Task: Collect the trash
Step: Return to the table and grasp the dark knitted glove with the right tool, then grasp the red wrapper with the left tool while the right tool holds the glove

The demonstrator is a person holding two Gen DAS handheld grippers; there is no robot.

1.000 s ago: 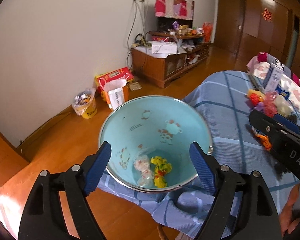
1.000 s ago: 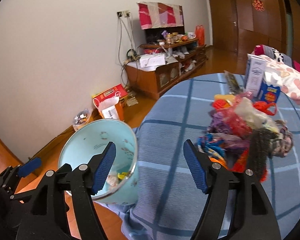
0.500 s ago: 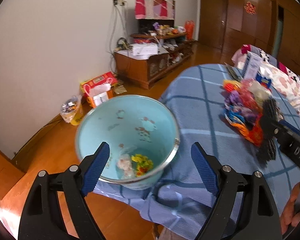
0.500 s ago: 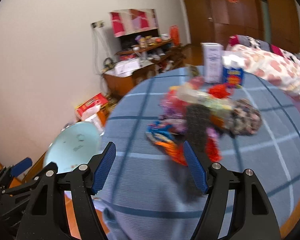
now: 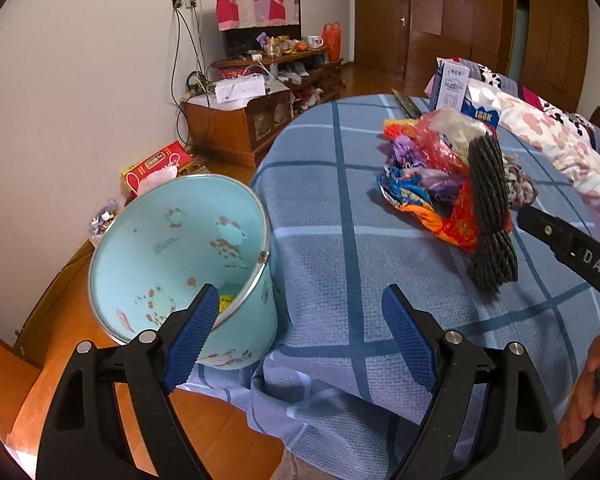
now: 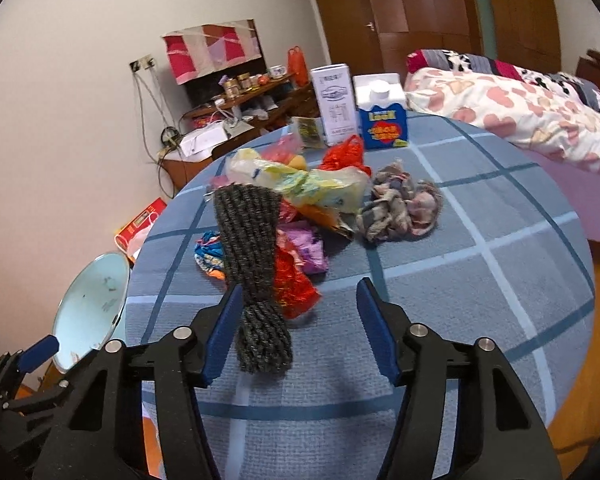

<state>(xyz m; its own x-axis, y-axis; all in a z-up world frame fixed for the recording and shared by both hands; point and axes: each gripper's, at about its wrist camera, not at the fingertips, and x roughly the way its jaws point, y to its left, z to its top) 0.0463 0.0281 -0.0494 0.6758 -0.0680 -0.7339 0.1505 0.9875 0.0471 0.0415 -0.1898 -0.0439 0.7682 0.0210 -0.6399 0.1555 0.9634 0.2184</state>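
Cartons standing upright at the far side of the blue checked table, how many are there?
2. A tall white carton stands at the far edge, and a shorter blue carton with a white cap is just right of it. Others may be hidden behind them.

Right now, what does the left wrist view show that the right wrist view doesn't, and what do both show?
Left only: the inside of the pale blue printed bin, with a yellow scrap at its bottom.

Right only: the crumpled grey-pink patterned cloth in full, and the right gripper open, the dark grey knitted strip by its left finger.

Both: the heap of coloured plastic wrappers, the strip, and the blue checked tablecloth.
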